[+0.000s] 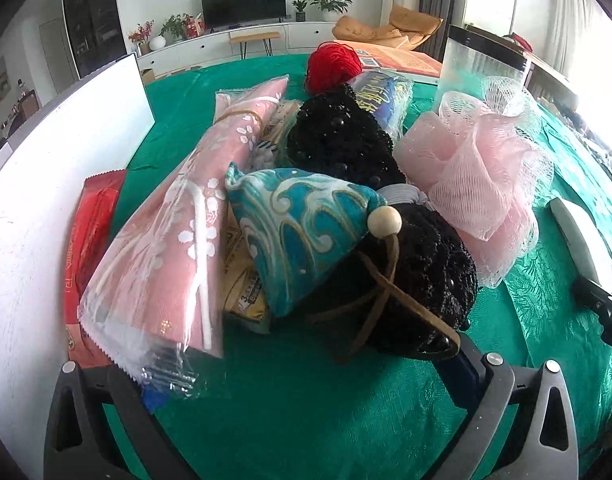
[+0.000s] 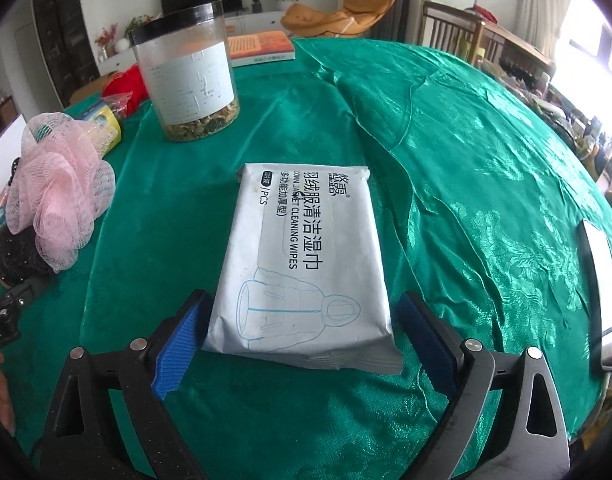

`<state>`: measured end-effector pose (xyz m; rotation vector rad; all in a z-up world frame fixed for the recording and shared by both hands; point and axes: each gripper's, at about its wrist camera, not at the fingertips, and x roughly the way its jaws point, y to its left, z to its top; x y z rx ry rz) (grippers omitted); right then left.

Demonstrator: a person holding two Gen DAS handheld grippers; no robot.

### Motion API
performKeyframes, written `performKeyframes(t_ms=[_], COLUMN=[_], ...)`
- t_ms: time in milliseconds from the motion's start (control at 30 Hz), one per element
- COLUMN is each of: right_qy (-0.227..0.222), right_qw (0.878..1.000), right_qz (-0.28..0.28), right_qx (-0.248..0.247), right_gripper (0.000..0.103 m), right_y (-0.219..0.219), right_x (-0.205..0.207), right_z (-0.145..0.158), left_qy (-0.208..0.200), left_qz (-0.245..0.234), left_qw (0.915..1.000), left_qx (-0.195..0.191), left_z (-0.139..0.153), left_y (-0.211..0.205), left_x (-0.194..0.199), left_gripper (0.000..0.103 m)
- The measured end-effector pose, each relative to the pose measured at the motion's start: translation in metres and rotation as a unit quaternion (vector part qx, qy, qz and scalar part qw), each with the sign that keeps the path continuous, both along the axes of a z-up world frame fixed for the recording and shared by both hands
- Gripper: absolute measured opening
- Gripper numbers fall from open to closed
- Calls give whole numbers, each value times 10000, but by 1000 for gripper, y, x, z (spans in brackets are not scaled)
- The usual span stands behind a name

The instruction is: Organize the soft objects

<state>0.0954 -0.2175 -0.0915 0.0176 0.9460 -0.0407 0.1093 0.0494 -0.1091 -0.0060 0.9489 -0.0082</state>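
Note:
In the left wrist view a heap of soft things lies on the green tablecloth: a pink towel in clear wrap, a teal patterned pouch with a wooden bead, black beaded bags, a pink mesh bath pouf and red yarn. My left gripper is open just in front of the heap, holding nothing. In the right wrist view a white pack of cleaning wipes lies flat. My right gripper is open, its fingers either side of the pack's near end.
A white board stands at the left, with a red packet against it. A clear jar with a black lid and an orange book sit at the back. A phone lies at the right.

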Motion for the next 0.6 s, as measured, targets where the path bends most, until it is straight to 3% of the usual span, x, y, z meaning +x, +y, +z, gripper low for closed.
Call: performKeyframes(t_ms=[600], right_qy=[-21], right_qw=[10000], right_qz=[2], right_qx=[-9], right_gripper=[97], right_y=[1], right_x=[0], right_z=[-1], left_qy=[-2], left_qz=[2], left_qw=[10000], left_qx=[-2], left_z=[0], left_y=[0], left_x=[-1], left_gripper=[103])
